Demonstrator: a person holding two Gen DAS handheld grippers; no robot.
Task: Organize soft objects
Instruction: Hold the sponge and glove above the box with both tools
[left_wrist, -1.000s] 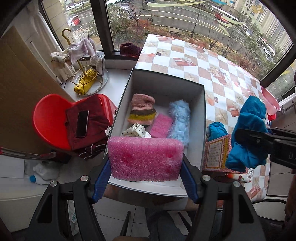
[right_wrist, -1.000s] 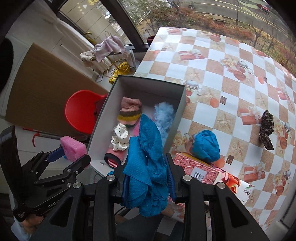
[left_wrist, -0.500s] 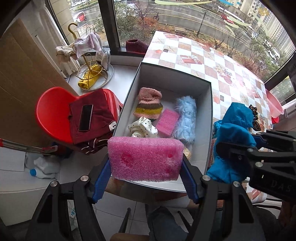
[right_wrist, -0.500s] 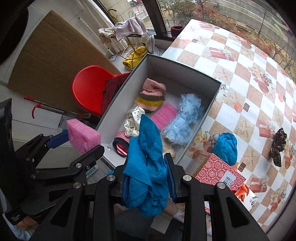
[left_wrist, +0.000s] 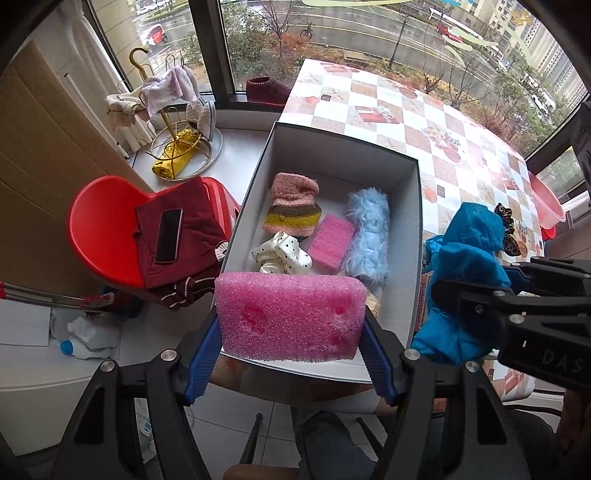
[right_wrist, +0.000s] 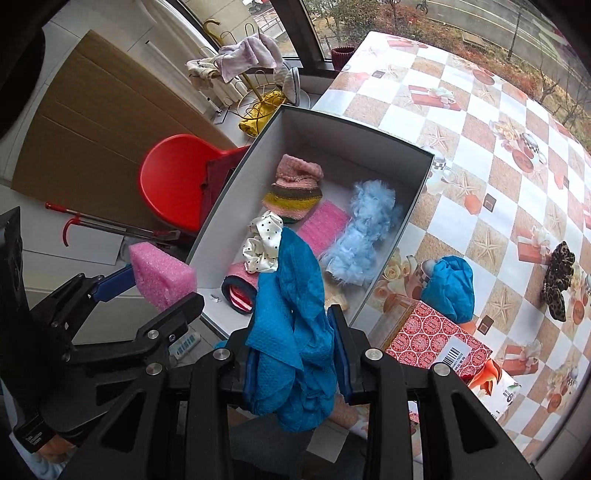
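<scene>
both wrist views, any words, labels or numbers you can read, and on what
"DAS": white letters on the black body of the right gripper, cut off at the picture's edge in the left wrist view.
Barcode label on the red patterned box: digits too small to read.
Packet beside the box: print too blurred to read.

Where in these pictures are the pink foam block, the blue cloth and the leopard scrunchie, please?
pink foam block (left_wrist: 290, 315): left wrist view, front face.
blue cloth (right_wrist: 291, 317): right wrist view, bunched middle.
leopard scrunchie (right_wrist: 557, 278): right wrist view, middle folds.

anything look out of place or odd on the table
Two soft things lie outside the box on the table: a blue cloth bundle beside the red patterned carton, and a leopard-print scrunchie farther right.
</scene>
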